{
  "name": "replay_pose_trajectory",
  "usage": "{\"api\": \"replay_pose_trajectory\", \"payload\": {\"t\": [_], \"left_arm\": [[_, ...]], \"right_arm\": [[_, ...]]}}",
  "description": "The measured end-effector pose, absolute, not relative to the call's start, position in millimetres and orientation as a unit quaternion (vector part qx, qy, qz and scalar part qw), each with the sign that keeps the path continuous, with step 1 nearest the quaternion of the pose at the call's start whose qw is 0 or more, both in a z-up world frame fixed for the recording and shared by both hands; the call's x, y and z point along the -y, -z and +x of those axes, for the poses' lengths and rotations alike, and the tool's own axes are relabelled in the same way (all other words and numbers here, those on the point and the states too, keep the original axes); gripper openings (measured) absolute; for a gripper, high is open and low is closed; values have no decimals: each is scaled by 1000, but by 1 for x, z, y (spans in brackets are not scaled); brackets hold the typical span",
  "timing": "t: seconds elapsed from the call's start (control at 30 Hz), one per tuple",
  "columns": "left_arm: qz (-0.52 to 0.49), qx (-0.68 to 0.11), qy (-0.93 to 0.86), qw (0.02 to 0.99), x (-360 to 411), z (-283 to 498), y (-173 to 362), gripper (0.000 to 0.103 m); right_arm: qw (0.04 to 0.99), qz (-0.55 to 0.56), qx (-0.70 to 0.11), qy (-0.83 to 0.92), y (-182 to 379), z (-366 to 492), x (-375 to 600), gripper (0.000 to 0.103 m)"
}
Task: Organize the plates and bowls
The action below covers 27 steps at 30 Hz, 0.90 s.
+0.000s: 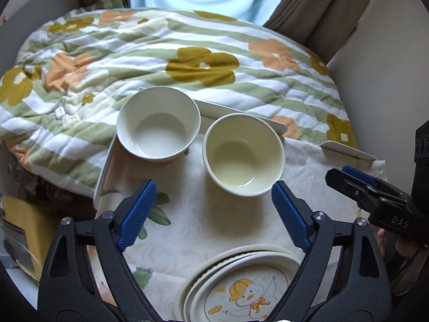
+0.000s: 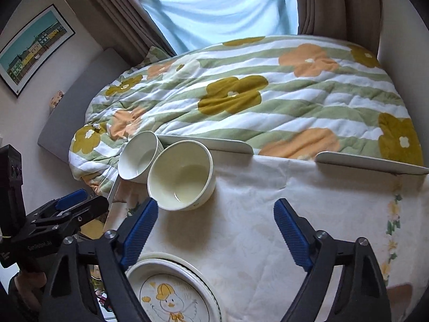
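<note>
Two empty bowls stand side by side at the far left of the cloth-covered table [image 1: 193,214]: a white bowl [image 1: 158,123] [image 2: 136,161] and a cream bowl [image 1: 242,158] [image 2: 182,174], which touch or nearly touch. A stack of plates sits at the near edge, its top plate [image 1: 241,289] [image 2: 171,292] printed with a duck. My left gripper [image 1: 214,209] hangs open above the cloth between the cream bowl and the plates, with nothing between its fingers. My right gripper [image 2: 214,225] is open over bare cloth, just right of the cream bowl. Each gripper shows at the edge of the other's view: right gripper [image 1: 348,178], left gripper [image 2: 85,202].
A raised white rim [image 2: 230,145] runs along the table's far edge, with a gap in it. Beyond lies a bed with a green-striped flowered quilt [image 1: 187,53], curtains and a window behind it. The cloth [image 2: 321,201] right of the bowls is bare. A framed picture [image 2: 34,48] hangs at left.
</note>
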State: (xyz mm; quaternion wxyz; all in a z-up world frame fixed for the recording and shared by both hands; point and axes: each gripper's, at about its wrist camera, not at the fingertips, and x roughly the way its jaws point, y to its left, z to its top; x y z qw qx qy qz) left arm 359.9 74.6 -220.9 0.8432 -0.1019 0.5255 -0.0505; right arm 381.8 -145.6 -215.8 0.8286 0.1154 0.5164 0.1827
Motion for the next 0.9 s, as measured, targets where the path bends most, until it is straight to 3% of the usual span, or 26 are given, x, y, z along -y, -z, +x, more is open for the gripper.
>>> {"api": "replay_pose_trajectory", "payload": {"t": [0.2, 0.4, 0.47, 0.5, 0.57, 0.63, 0.67, 0.9], "left_arm": [[-110, -570, 80, 810, -73, 400, 272, 52], [-114, -579, 92, 802, -73, 415, 294, 50], [-111, -581, 94, 801, -73, 419, 297, 40], [-111, -583, 94, 800, -72, 420, 299, 33], [-109, -582, 91, 800, -73, 423, 301, 29], [-108, -583, 93, 800, -73, 425, 302, 18], [-106, -583, 94, 800, -73, 427, 303, 16], [-90, -577, 92, 807, -68, 427, 299, 14]], "right_arm": [[801, 133, -559, -167, 259, 412, 120, 54], [789, 144, -577, -153, 281, 424, 111, 44], [787, 148, -579, -152, 285, 427, 108, 34], [785, 149, -581, -153, 287, 429, 107, 33], [784, 151, -583, -154, 289, 431, 105, 28], [782, 153, -582, -160, 289, 433, 103, 22], [783, 154, -580, -163, 288, 433, 101, 17], [786, 141, -580, -161, 287, 433, 98, 17]]}}
